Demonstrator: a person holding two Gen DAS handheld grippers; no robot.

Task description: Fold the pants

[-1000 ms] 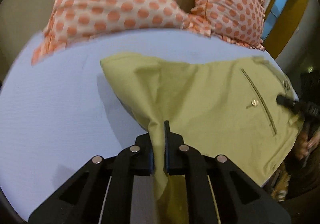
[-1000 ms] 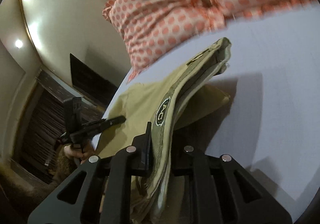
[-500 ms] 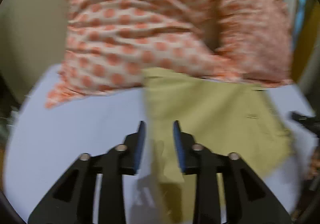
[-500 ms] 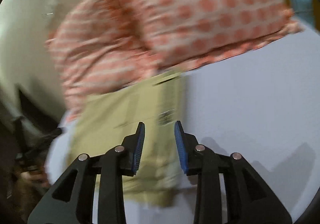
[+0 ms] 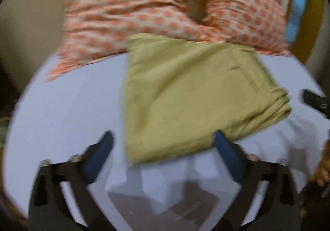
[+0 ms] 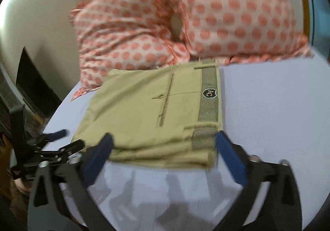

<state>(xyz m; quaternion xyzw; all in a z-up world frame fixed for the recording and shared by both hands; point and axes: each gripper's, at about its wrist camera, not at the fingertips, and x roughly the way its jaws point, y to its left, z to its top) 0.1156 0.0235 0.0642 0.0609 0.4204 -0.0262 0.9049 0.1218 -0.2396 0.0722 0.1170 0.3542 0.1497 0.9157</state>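
The khaki pants (image 5: 185, 94) lie folded in a flat stack on the pale blue bed sheet (image 5: 68, 111), their far edge against the pillows. In the right wrist view the pants (image 6: 148, 111) show the striped waistband with a dark crest patch (image 6: 210, 93) on the right side. My left gripper (image 5: 163, 142) is wide open and empty, just in front of the pants' near edge. My right gripper (image 6: 164, 142) is wide open and empty at the near edge of the stack. The left gripper also shows in the right wrist view (image 6: 59, 142) at the left.
Two orange-dotted pillows (image 5: 156, 8) lie behind the pants, also in the right wrist view (image 6: 185, 20). The bed's left edge (image 6: 55, 119) drops to a dark floor. The right gripper's tip (image 5: 315, 101) shows at the right of the left wrist view.
Both grippers have let go of the pants and opened wide. They have pulled back toward me. The pants now lie flat and folded on the sheet.
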